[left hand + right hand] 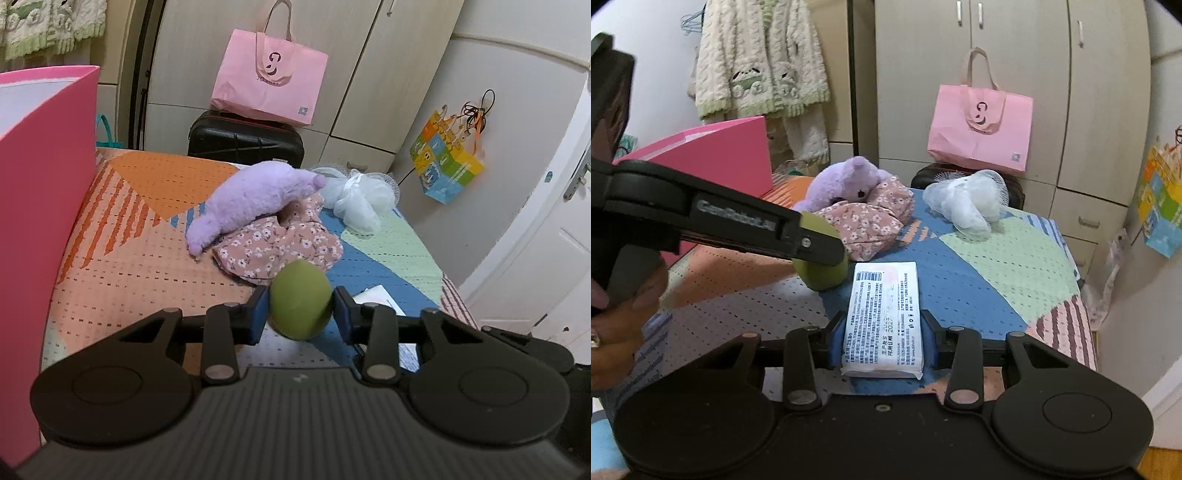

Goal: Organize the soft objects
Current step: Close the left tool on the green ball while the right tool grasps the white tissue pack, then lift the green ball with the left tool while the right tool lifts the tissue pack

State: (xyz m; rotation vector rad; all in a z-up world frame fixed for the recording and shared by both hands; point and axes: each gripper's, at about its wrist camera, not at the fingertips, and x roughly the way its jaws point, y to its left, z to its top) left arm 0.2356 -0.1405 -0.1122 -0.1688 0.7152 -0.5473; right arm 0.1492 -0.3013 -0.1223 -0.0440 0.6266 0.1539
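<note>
My left gripper [301, 314] is shut on a green soft ball [300, 300], its blue pads pressing both sides just above the bedspread. In the right wrist view the same ball [822, 275] shows under the left gripper's black finger. My right gripper [882, 343] is shut on a white tissue pack [882, 317] that lies printed side up on the blue patch of the bed. Farther back lie a purple plush toy [255, 201], a pink floral cloth [280, 247] against it, and a white mesh puff [354, 199]. A tall pink box [40, 221] stands at the left.
The patchwork bedspread [129, 266] ends at the right near a white door [535, 240]. Behind the bed stand a black suitcase [243, 140] with a pink tote bag [269, 81] on it, and wardrobes. A colourful gift bag [447, 162] hangs at the right. A hand [617, 325] holds the left gripper.
</note>
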